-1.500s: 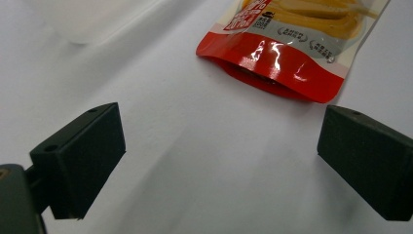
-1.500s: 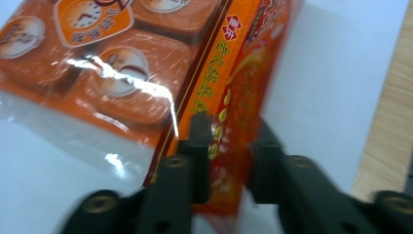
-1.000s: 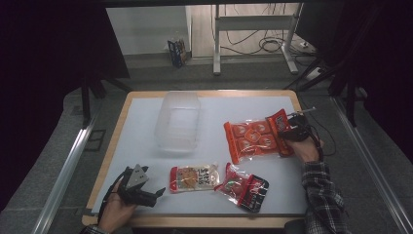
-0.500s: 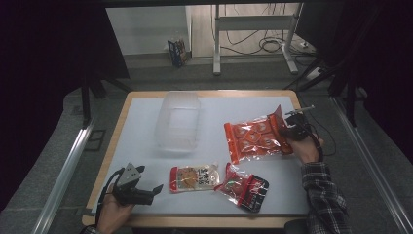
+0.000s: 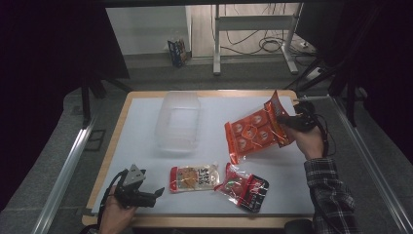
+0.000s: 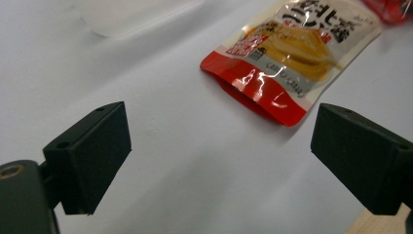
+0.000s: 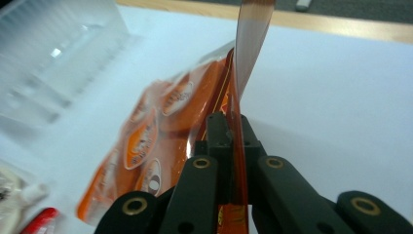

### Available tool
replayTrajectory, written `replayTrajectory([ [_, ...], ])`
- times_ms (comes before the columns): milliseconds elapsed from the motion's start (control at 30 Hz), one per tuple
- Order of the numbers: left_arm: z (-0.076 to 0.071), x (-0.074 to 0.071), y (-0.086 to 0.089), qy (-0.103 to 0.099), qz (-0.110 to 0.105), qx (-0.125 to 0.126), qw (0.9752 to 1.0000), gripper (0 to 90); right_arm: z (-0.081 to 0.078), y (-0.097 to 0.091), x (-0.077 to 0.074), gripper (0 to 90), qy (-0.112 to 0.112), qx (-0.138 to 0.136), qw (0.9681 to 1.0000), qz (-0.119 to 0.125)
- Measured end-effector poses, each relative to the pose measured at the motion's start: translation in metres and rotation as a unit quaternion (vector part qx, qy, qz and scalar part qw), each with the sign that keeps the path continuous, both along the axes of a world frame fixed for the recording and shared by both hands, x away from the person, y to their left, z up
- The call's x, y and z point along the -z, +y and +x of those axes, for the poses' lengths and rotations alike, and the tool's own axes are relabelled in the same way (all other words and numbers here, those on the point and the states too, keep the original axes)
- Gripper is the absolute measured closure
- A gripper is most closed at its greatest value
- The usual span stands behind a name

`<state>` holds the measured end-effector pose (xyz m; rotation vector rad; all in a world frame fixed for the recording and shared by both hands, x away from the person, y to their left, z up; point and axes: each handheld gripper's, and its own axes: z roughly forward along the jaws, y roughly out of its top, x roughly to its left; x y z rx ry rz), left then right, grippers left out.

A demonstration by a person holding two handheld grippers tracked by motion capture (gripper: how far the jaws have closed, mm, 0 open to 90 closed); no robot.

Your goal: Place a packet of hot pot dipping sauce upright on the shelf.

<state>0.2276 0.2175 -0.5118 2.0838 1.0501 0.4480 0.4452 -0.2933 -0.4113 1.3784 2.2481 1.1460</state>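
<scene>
High view, right gripper (image 5: 287, 121): raised off the table (image 5: 141, 122) at its far right, forearm in from below, wrist cocked up; pinching the orange packet (image 5: 253, 132) by its right edge.
High view, orange packet: lifted, tilted, lower end near the tabletop, right of the clear container (image 5: 178, 122).
High view, left gripper (image 5: 146, 195): low at the near left corner, pointed at the yellow packet (image 5: 194, 178).
Left gripper view: jaws spread wide, bare table between, yellow packet (image 6: 292, 53) beyond.
Right gripper view: jaws pressed together on the orange packet's (image 7: 160, 131) thin edge.
</scene>
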Motion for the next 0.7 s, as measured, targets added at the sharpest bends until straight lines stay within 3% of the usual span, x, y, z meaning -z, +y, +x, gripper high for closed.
replayTrajectory([
  [200,0.000,0.001,-0.001,0.004,0.005,0.002,1.0000,6.0,-0.003,0.014,-0.018,88.3,-0.008,-0.016,0.9998,-0.002],
  [300,0.000,0.003,-0.003,0.002,0.014,0.008,0.9999,5.2,-0.003,0.023,-0.031,88.3,-0.010,-0.034,0.9991,0.025],
  [400,0.000,0.003,-0.003,0.002,0.014,0.011,0.9998,1.6,-0.003,0.029,-0.037,88.3,-0.010,-0.046,0.9984,0.032],
  [467,-0.002,0.001,-0.002,-0.004,0.000,0.018,0.9998,0.0,-0.003,0.040,-0.045,88.3,-0.012,-0.057,0.9978,0.032],
  [700,-0.001,0.002,0.003,-0.005,-0.019,0.018,0.9996,0.0,-0.003,0.068,-0.063,88.4,-0.015,-0.084,0.9957,0.035],
])
